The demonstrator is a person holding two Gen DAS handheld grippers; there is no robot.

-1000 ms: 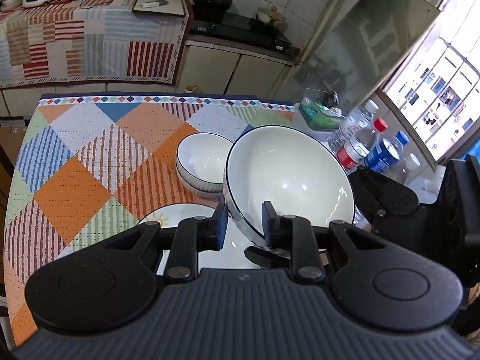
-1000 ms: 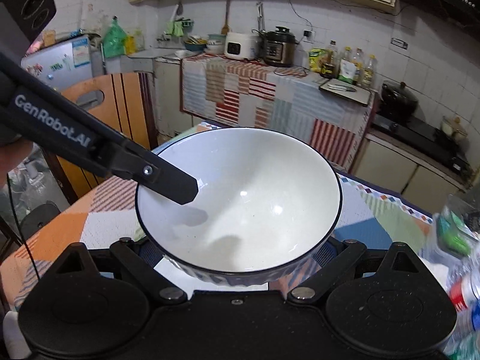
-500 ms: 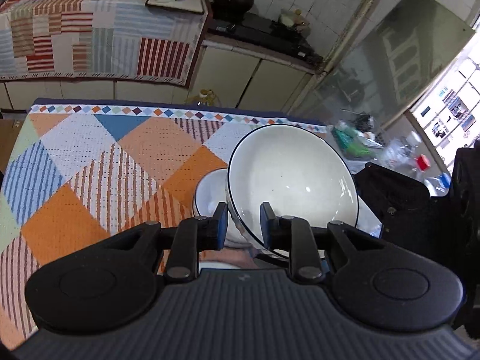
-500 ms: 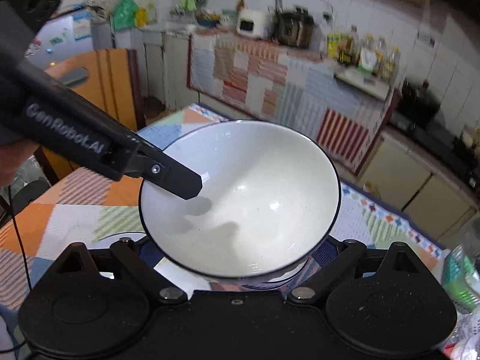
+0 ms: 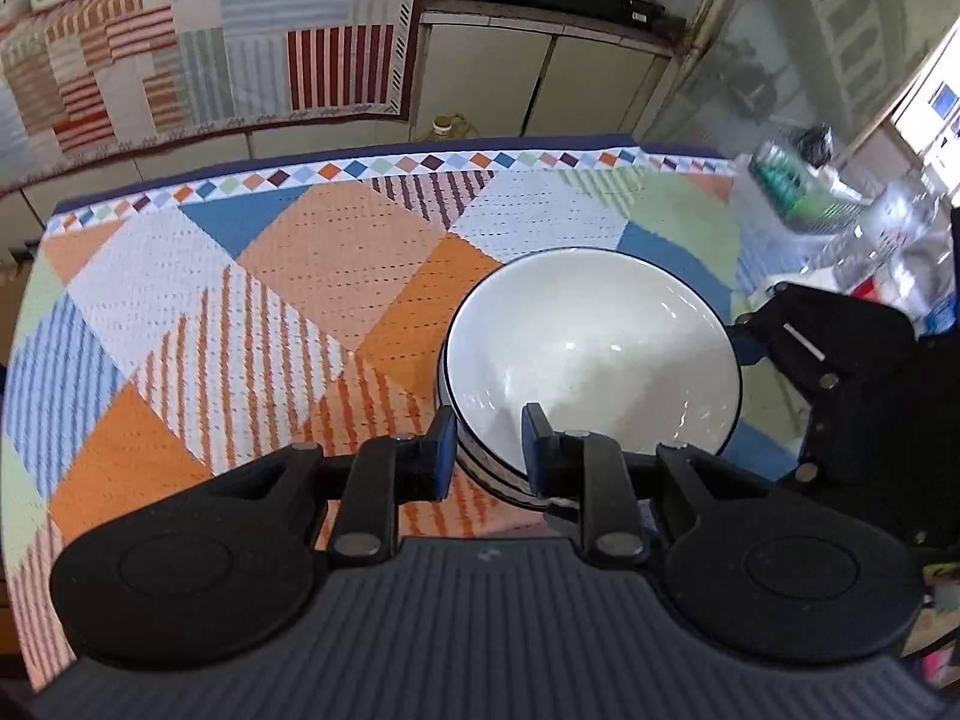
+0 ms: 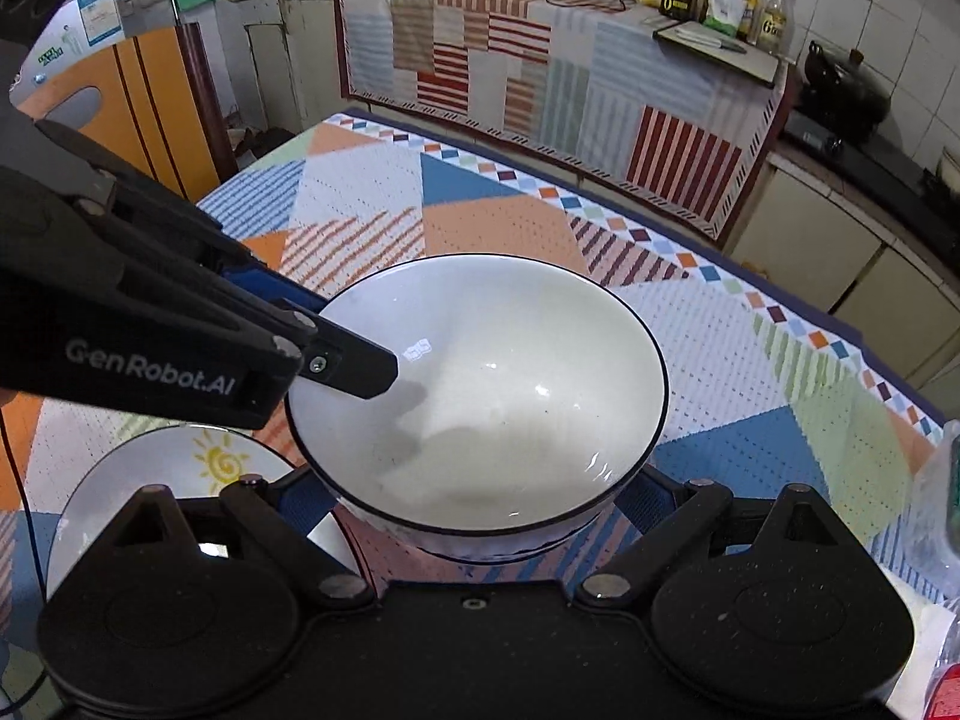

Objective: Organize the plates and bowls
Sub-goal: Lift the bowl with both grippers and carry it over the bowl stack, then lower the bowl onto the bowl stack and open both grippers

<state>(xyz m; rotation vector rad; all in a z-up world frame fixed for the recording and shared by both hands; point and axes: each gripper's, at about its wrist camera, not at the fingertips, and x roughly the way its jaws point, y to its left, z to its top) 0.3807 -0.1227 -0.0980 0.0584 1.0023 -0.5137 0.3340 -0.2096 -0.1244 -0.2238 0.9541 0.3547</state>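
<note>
White glazed ceramic with a thin dark rim: that is the large round bowl [image 5: 591, 354] both tools have hold of above the patchwork tablecloth of orange, blue, white and pale green [image 5: 252, 300]. The left gripper [image 5: 483, 447] is nearly closed, its 2 blue-padded fingers [image 5: 441, 450] pinching the bowl's near wall, 1 outside and 1 inside the rim. The right gripper [image 6: 480, 516] straddles the bowl low down from its own side; its fingers run under the wall and their tips are hidden, so it seems to be clamped on the bowl, though I can't swear to the contact.

Under the big bowl, in the right wrist view, a ribbed white band with a dark line [image 6: 480, 549] shows just below its base, possibly a second bowl nested beneath; the view is too cramped to say.

Beside it on the cloth lies a flat white plate with a yellow sun drawing [image 6: 180, 468], close to the bowl and partly hidden by the right tool's body. Clear plastic bottles [image 5: 882, 240] stand blurred at the table's far right edge.
</note>
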